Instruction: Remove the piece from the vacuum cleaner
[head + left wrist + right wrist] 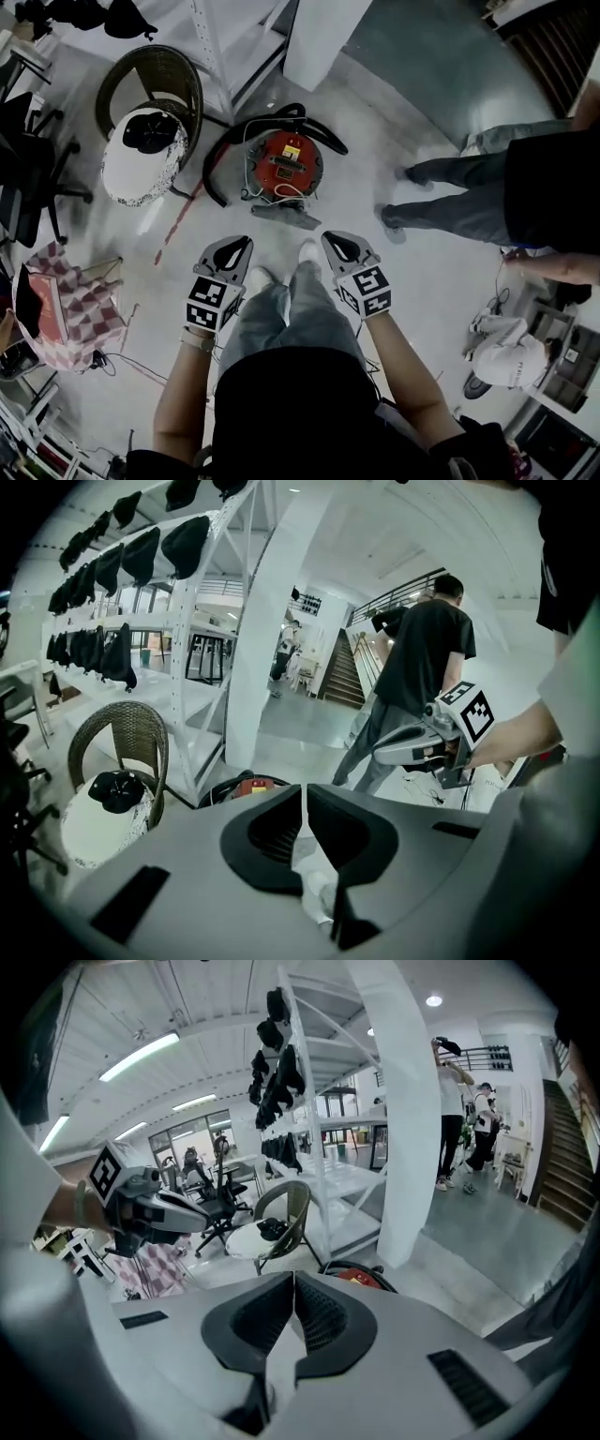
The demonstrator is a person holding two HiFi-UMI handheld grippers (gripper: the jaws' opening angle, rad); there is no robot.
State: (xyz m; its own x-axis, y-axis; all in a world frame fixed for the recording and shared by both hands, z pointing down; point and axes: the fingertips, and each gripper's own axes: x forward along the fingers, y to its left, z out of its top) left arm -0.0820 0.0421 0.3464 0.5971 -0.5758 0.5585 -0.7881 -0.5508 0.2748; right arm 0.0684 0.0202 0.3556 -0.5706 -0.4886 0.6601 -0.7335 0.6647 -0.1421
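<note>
Nothing was started yet: the vacuum cleaner [286, 161] sat whole on the floor [394, 122] just ahead of my feet, with its black hose [217, 159] curled round it. I had the left gripper [234, 246] and right gripper [339, 242] raised side by side, well short of it. Both had their jaws pressed together on nothing. The reach, the grasp and the pull were all left to do.
</note>
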